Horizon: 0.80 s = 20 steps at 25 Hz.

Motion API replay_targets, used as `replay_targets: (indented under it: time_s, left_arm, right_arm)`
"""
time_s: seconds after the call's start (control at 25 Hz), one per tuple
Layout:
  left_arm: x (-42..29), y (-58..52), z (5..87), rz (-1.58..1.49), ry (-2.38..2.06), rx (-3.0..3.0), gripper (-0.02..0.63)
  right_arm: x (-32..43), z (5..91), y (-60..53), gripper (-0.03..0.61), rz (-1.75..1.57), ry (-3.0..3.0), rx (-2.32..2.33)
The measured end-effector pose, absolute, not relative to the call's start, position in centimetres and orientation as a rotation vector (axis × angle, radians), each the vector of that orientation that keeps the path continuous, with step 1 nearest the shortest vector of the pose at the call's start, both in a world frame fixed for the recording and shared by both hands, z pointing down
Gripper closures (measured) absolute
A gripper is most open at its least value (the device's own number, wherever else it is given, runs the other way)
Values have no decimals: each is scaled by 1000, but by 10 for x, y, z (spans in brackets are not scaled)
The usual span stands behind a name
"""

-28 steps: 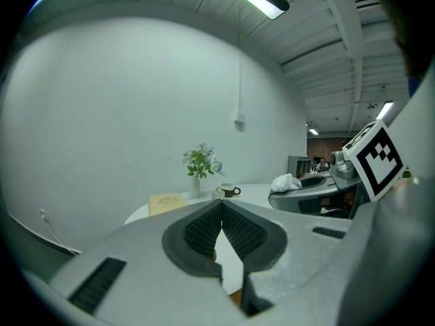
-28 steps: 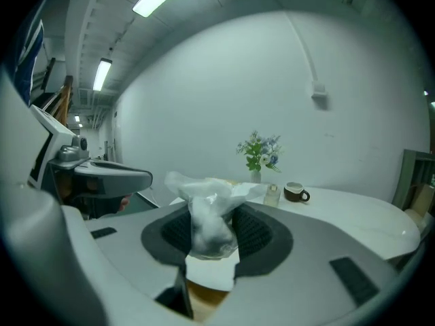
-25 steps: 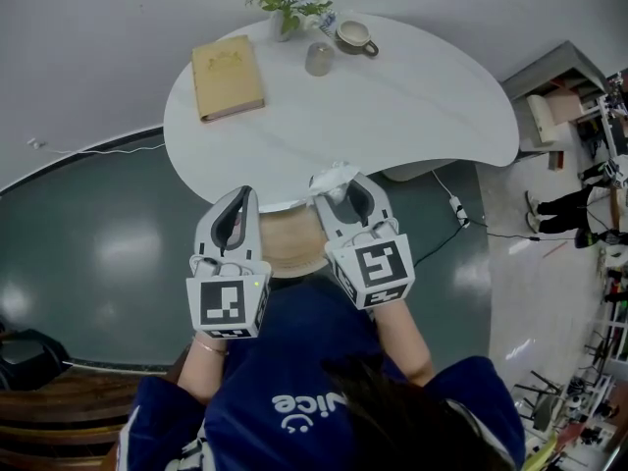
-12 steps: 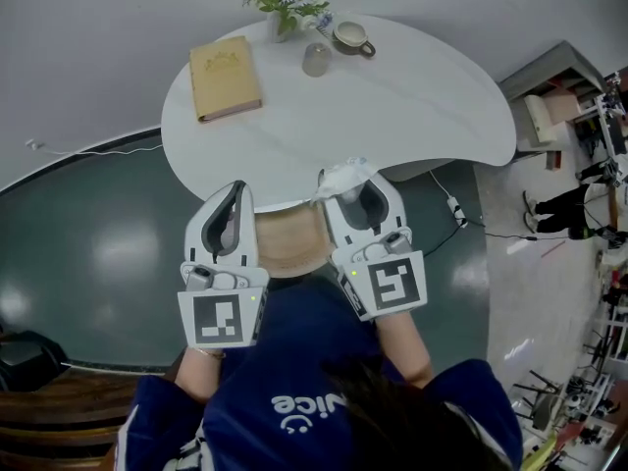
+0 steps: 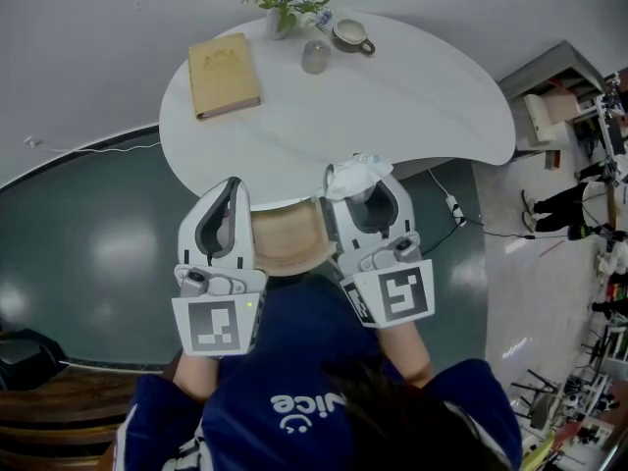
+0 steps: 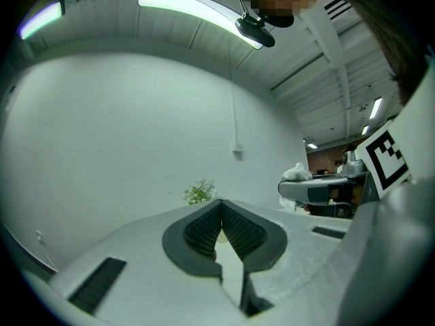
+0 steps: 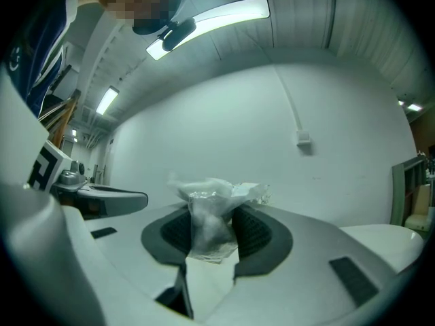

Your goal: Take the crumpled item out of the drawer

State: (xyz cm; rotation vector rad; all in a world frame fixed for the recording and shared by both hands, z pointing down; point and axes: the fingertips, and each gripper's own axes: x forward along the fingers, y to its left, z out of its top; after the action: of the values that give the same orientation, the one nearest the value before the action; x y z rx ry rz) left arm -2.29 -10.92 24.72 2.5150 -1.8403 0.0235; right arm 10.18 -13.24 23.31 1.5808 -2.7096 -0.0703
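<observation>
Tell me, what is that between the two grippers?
The open wooden drawer, jutting from under the white table, lies between the left gripper and the right gripper, which holds the crumpled item. The head view shows it.

A lab workspace, with tripods [image 5: 577,408] and shelving [image 5: 555,88].

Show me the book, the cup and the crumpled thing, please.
book [image 5: 225,75]: head view, middle of its tan cover.
cup [image 5: 349,34]: head view, middle of its top.
crumpled item [image 7: 211,219]: right gripper view, its clear middle part.
</observation>
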Motion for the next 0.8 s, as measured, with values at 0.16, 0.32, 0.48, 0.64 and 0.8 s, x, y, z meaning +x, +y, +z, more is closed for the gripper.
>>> replay_targets:
  time_s: [0.16,0.32,0.48,0.64,0.8]
  left_arm:
    - [-24,-108,244,22,-1861,2517,609]
    - [-25,-108,241,24,-1871,2526,609]
    - [-25,-110,240,27,-1872,2537,609]
    - [-25,-114,238,32,-1870,2547,609]
    - [-25,-117,237,38,-1872,2561,609]
  right_arm:
    - [102,232,-132,439,-89,-2698,1597]
    - [99,232,-132,440,-90,-2713,1579]
    - [93,234,-133,440,-81,-2722,1567]
    - [87,236,-135,442,-81,-2720,1543]
    - [85,236,-138,442,-79,-2725,1539]
